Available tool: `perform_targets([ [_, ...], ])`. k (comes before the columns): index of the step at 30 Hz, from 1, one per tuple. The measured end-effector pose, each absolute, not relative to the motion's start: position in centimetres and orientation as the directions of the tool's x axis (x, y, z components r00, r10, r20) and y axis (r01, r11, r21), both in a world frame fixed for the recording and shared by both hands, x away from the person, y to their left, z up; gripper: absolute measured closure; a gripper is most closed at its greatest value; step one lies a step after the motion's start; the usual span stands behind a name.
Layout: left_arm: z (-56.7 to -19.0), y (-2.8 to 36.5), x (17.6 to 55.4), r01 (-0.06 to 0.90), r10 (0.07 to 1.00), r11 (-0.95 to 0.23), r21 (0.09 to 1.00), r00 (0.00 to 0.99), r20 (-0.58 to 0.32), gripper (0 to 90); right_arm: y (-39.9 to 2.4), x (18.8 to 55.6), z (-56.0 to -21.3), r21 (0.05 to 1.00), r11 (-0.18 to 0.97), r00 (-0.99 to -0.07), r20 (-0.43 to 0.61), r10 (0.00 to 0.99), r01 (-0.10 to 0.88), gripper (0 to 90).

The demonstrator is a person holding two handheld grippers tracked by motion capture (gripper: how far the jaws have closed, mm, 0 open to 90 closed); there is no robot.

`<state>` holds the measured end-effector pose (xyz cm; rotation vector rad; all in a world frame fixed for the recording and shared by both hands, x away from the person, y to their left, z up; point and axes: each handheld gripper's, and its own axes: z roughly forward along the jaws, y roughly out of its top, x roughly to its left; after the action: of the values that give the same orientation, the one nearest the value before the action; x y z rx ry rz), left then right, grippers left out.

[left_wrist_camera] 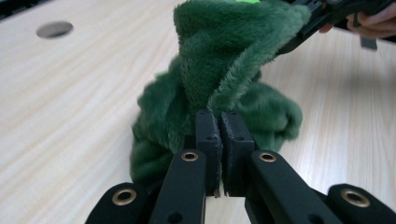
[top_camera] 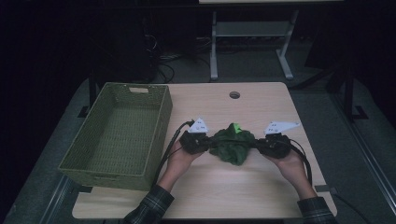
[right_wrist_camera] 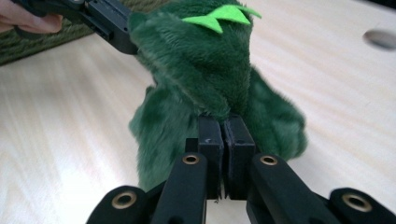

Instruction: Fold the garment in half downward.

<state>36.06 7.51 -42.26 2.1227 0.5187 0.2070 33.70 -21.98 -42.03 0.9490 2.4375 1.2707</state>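
Observation:
A dark green plush toy (top_camera: 232, 142) with a bright green zigzag crest (right_wrist_camera: 219, 17) is stretched between both grippers over the middle of the wooden table (top_camera: 261, 196). My left gripper (top_camera: 208, 143) is shut on the toy's left side, and its jaws pinch a fold of green plush (left_wrist_camera: 219, 74) in the left gripper view. My right gripper (top_camera: 256, 143) is shut on the right side, where its closed jaws bite the fur (right_wrist_camera: 205, 70). Across the toy, the right gripper (left_wrist_camera: 308, 23) faces the left gripper view and the left gripper (right_wrist_camera: 109, 25) faces the right gripper view. The toy's lower part hangs close to the tabletop.
A green woven basket (top_camera: 135, 95) stands on the left part of the table, close to my left hand. A round cable hole (top_camera: 234, 94) sits near the table's far edge. Beyond it stands a white table frame (top_camera: 214, 51) on a dark floor.

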Motion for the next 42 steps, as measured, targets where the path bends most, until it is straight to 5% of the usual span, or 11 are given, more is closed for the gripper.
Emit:
perform_targets([
  [17,-46.7,6.7,35.1,0.309,0.405,-0.594,0.742,0.912,-0.056,86.7,-21.3,33.1,-46.1,0.723,0.489,-0.771,0.094,0.630,0.488,86.0],
  [20,-46.6,6.7,34.9,0.301,0.393,-0.605,0.737,0.918,-0.052,85.7,-21.1,32.8,-46.4,0.713,0.492,-0.768,0.102,0.633,0.500,80.4],
  [26,-45.8,7.2,34.2,0.320,0.398,-0.579,0.750,0.914,-0.082,73.1,-21.7,31.7,-45.6,0.730,0.461,-0.763,0.127,0.634,0.505,65.2],
  [33,-45.0,8.3,32.6,0.314,0.400,-0.586,0.747,0.914,-0.070,63.7,-22.3,29.6,-44.7,0.747,0.453,-0.773,0.128,0.622,0.487,60.9],
  [35,-44.4,8.6,32.3,0.312,0.401,-0.572,0.759,0.913,-0.073,65.4,-22.6,29.0,-44.4,0.757,0.451,-0.779,0.120,0.616,0.474,61.6],
  [42,-41.7,7.8,33.0,0.280,0.402,-0.525,0.804,0.914,-0.056,86.6,-22.9,29.3,-42.5,0.803,0.399,-0.761,0.102,0.641,0.444,87.2],
])
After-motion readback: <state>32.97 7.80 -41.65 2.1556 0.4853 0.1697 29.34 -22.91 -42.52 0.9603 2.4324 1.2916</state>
